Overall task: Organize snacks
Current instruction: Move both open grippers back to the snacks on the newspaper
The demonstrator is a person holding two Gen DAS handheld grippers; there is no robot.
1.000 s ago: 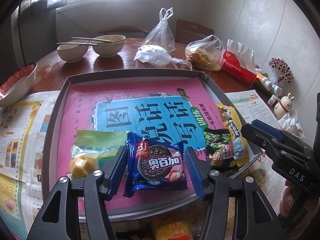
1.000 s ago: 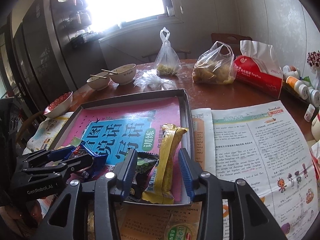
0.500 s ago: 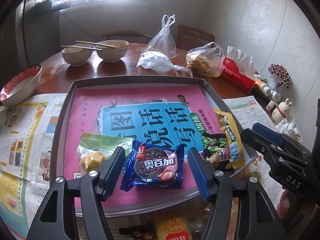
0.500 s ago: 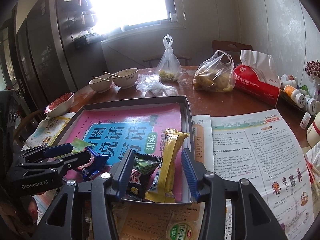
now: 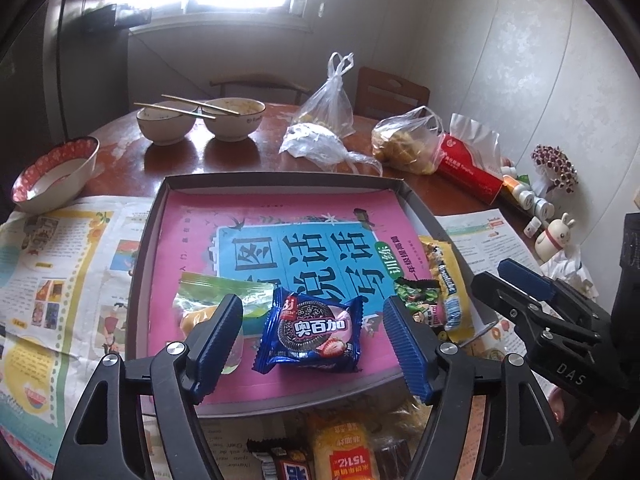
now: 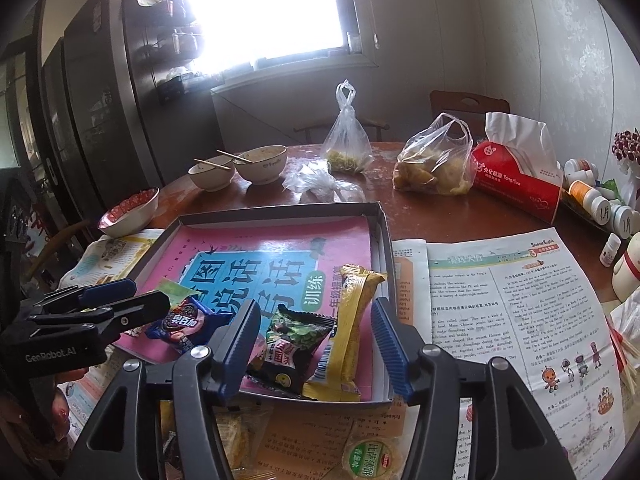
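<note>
A grey tray (image 5: 276,179) (image 6: 382,236) lined with a pink and blue book cover holds the snacks. A blue cookie packet (image 5: 310,330) (image 6: 182,326) lies flat between the jaws of my left gripper (image 5: 314,340), which are opening and clear of it. Left of it lies a green-topped clear packet (image 5: 212,292). My right gripper (image 6: 314,342) is opening too; a black and green packet (image 6: 294,340) and a long yellow packet (image 6: 348,328) lie between its fingers, untouched, at the tray's near right corner.
More snack packets (image 5: 346,448) (image 6: 370,454) lie on newspaper (image 6: 504,312) in front of the tray. Behind it stand bowls with chopsticks (image 5: 200,118), a red-rimmed bowl (image 5: 56,172), plastic bags (image 5: 404,146), a red tissue pack (image 6: 516,176) and small bottles (image 6: 600,204).
Both grippers have widened and drawn back from the tray. The blue cookie packet now lies free between the left jaws; the black and yellow packets stay where they were.
</note>
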